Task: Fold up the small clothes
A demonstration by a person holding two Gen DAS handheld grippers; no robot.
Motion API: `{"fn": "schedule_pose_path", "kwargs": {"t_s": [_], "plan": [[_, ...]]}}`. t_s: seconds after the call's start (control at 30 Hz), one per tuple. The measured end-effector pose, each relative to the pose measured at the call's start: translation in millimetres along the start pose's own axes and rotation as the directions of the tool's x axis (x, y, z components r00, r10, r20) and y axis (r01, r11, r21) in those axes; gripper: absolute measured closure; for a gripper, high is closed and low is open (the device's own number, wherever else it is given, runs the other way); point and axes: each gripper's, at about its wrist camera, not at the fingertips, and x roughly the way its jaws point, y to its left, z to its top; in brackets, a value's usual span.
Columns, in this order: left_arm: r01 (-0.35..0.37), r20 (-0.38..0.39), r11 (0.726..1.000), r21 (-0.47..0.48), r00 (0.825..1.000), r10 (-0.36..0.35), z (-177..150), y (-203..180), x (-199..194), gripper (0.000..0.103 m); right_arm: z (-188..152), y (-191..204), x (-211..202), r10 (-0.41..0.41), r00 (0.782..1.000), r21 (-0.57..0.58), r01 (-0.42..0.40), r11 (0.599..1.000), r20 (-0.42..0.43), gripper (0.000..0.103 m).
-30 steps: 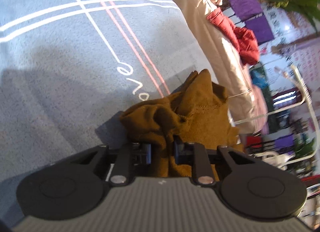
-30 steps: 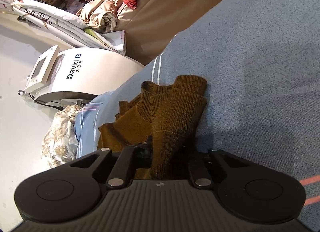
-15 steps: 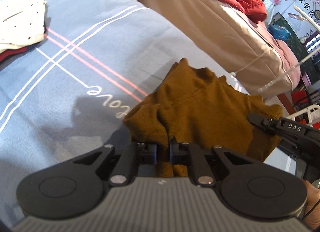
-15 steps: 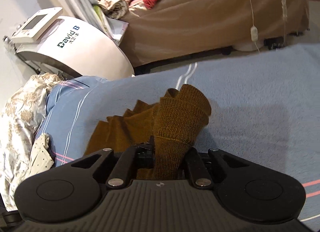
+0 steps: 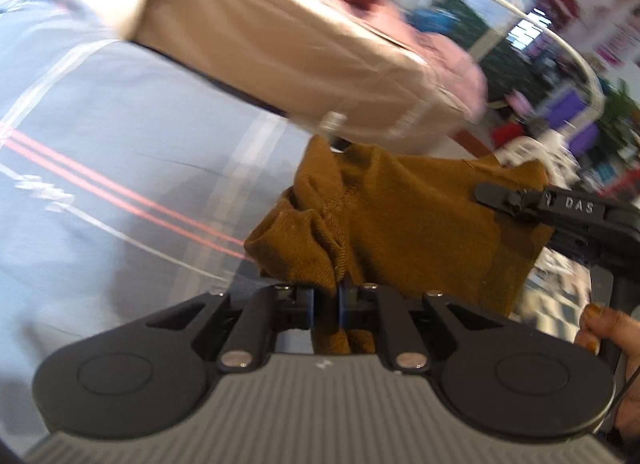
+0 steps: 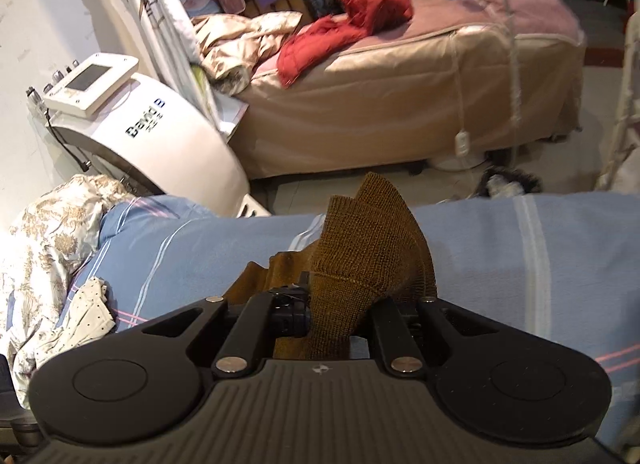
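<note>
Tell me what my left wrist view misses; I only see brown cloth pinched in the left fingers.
Observer: The right gripper is shut on a ribbed band of the brown garment, which stands up in a fold above it.
Operator: Check the bedspread for other clothes.
Observer: A white dotted cloth lies crumpled on the blue bedspread, beside a floral quilt.
Operator: Report what stands beyond the bed.
Observer: A white machine with a screen on top.
</note>
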Motion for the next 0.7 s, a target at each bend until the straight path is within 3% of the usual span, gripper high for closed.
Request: {"fn": "schedule_pose_path", "kwargs": {"t_s": [0.23, 0.33, 0.43, 0.53, 0.7], "plan": [[0.201, -0.039, 0.972, 0.125, 0.979, -0.198, -61, -168, 9, 0.093, 28, -108, -122, -0.086, 0.996, 0.029, 0.085, 0.996, 0.032, 0.087], [0.247, -0.064, 0.952, 0.183, 0.969, -0.239, -90, -233, 21, 0.093, 41, -155, -155, -0.114, 0.993, 0.030, 0.114, 0.993, 0.009, 0.087], [0.261, -0.098, 0.947, 0.185, 0.964, -0.247, -119, -285, 41, 0.093, 50, -204, -170, -0.123, 0.992, 0.066, 0.124, 0.990, -0.007, 0.087], [0.229, -0.117, 0.948, 0.222, 0.971, -0.207, -151, -321, 58, 0.093, 52, -245, -165, -0.116, 0.992, 0.101, 0.121, 0.988, -0.048, 0.087], [0.154, -0.166, 0.960, 0.235, 0.979, -0.117, -193, -342, 77, 0.093, 33, -295, -140, -0.163, 0.981, 0.155, 0.179, 0.972, -0.105, 0.087]]}}
